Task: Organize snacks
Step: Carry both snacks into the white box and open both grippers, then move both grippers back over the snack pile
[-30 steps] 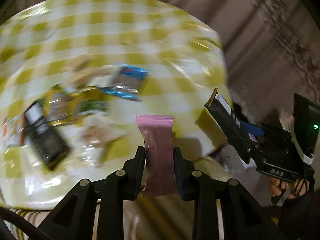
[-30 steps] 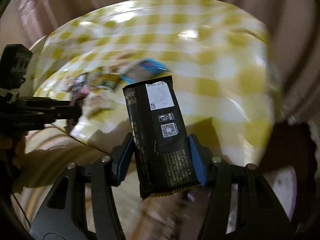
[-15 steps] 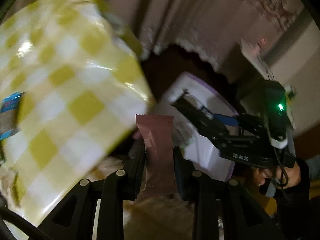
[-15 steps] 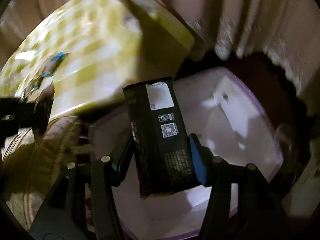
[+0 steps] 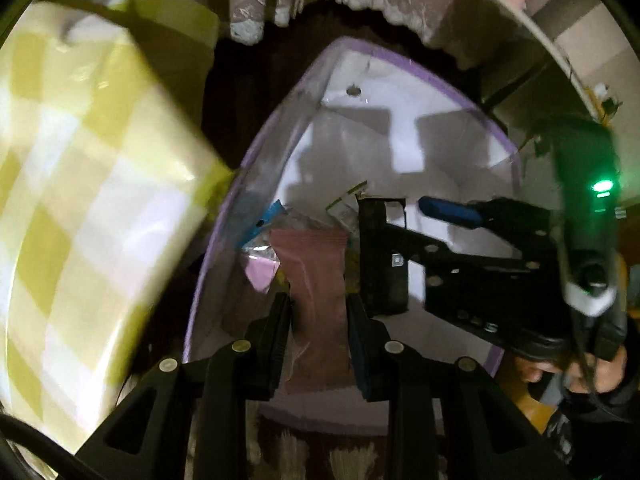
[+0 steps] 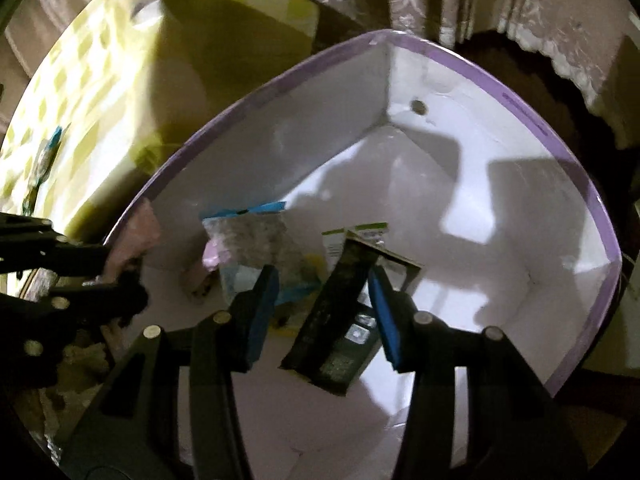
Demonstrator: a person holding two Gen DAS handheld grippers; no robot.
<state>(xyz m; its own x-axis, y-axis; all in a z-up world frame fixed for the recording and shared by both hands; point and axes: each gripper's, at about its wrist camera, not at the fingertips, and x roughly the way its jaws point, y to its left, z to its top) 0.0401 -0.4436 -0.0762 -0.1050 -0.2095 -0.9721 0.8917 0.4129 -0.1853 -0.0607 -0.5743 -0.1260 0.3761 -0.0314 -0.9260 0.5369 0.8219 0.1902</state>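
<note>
A white box with a purple rim (image 6: 520, 92) stands below both grippers, with several snack packets lying on its floor. My left gripper (image 5: 317, 298) is shut on a pink snack packet (image 5: 312, 252) and holds it upright over the box's near corner. My right gripper (image 6: 322, 280) points down into the box. Its jaws are closing, with a black snack packet (image 6: 340, 312) between them. The packet has twisted edge-on. It leans by the right pad, and a clear gap separates it from the left pad (image 6: 262, 300). The left wrist view shows the black packet (image 5: 380, 264) beside the pink one.
The table with the yellow checked cloth (image 5: 80, 160) stands just left of the box rim (image 5: 280, 120). In the box lie a blue-edged clear packet (image 6: 256, 240), a green and white packet (image 6: 360, 232) and a small pink one (image 6: 212, 258). Curtains hang behind.
Both grippers swung from over the table to above the box and tipped downward. The black packet, squarely gripped before, has twisted and sits loose between the right jaws. The pink packet stays gripped.
</note>
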